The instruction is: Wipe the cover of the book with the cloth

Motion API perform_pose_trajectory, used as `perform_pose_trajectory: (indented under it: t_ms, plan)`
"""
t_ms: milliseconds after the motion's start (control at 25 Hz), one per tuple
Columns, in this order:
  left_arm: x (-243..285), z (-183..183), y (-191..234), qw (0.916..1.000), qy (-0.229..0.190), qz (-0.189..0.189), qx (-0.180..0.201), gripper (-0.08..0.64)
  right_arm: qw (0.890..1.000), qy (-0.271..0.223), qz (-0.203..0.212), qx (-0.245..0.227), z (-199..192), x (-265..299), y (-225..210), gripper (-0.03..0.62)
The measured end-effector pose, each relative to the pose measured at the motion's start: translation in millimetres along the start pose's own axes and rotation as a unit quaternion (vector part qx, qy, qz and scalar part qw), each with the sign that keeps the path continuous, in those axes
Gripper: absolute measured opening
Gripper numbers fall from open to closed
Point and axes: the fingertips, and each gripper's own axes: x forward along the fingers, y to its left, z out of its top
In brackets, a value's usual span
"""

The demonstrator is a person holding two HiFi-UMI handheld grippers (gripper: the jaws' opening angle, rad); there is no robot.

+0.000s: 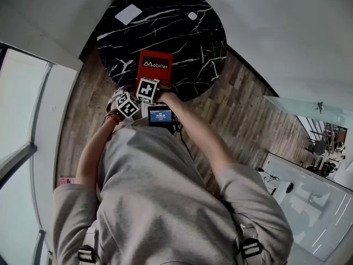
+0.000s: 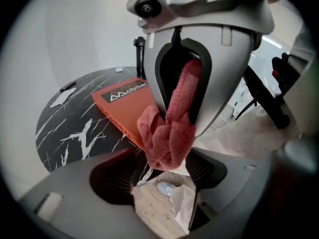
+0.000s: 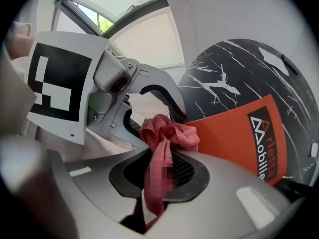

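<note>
An orange-red book (image 1: 154, 68) lies on the near edge of a round black marble table (image 1: 193, 54). Just in front of it both grippers meet nose to nose. In the right gripper view my right gripper (image 3: 159, 176) is shut on a pink cloth (image 3: 164, 133), whose strip runs down between its jaws. The left gripper view shows the cloth (image 2: 169, 128) hanging bunched from the right gripper (image 2: 182, 83), above the book (image 2: 127, 106). My left gripper (image 2: 162, 176) stands wide open around the cloth's lower end, pads not pressing it. The head view hides the cloth under the marker cubes.
A white sheet (image 1: 128, 14) and a small white item (image 1: 192, 16) lie on the far side of the table. Wooden floor surrounds it. A window wall runs along the left, and glass-topped furniture (image 1: 309, 109) stands at the right. A small screen (image 1: 161, 116) sits at the person's chest.
</note>
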Motion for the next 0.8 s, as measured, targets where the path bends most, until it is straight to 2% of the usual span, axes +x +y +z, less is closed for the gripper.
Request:
perform_pose_trajectory:
  t_ms: [240,400,520,680,760,800]
  plan:
    - [6,-8,-3,0.9999,0.014,0.0,-0.001,0.311,1.0,-0.008,0.01,-0.017,0,4,13,0.077]
    - [6,-9,-1,0.9999,0.014,-0.004,-0.004,0.311,1.0,-0.021,0.011,-0.005,0,3,15,0.078]
    - [4,-5,-2,1.0,0.007,-0.004,-0.001,0.304,0.998,-0.048,0.03,0.007,-1,-3,15,0.08]
    - [-10,-3,-1,0.9997,-0.023,-0.006,-0.003,0.277,0.988,-0.14,0.044,0.043,2,-35,0,0.086]
    - [-20,-5,10,0.9987,-0.043,0.0,-0.028,0.276,0.974,-0.211,0.044,0.072,7,-64,-11,0.089]
    - [-27,-3,17,0.9974,-0.056,0.007,-0.046,0.276,0.963,-0.251,0.042,0.088,8,-81,-15,0.087]
